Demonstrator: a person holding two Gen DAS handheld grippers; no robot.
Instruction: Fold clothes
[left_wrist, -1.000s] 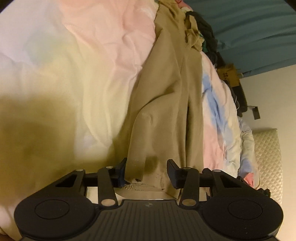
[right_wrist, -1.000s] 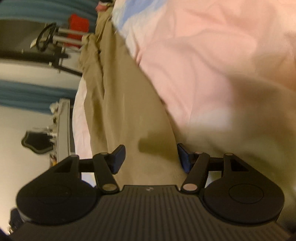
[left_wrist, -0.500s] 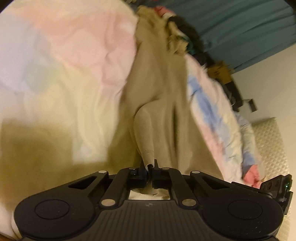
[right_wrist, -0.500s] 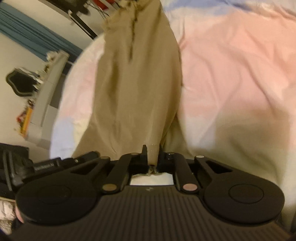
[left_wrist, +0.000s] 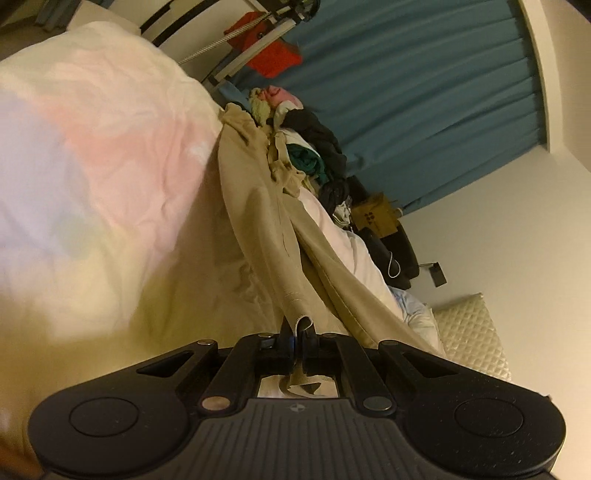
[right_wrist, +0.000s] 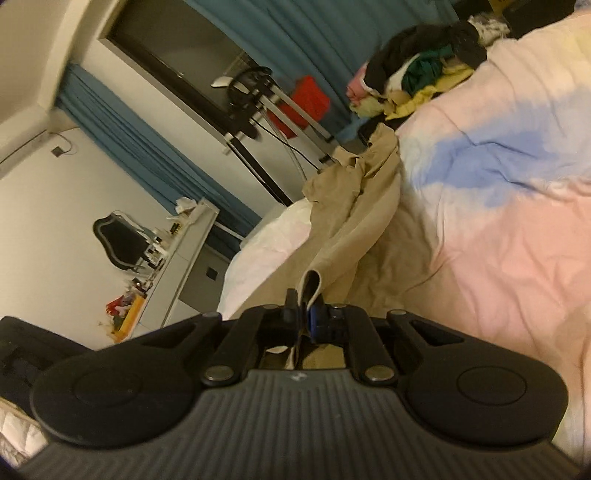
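Lift phase of the fold: left gripper (left_wrist: 297, 338) and right gripper (right_wrist: 303, 314) each clamp a near hem corner of the khaki trousers (left_wrist: 258, 206), which trail toward 12 o'clock across the bed (left_wrist: 110, 166); next, carry both corners forward together.

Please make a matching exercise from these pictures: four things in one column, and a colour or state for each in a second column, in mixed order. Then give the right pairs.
Things:
1. left gripper
2. tan garment
3. curtain
4. clothes pile

States:
A. blue, hanging in folds
B. shut on a fabric edge
C. stretched over the pastel duvet
D. heaped at the bed's far end

Pairs: 1-B, 2-C, 3-A, 4-D
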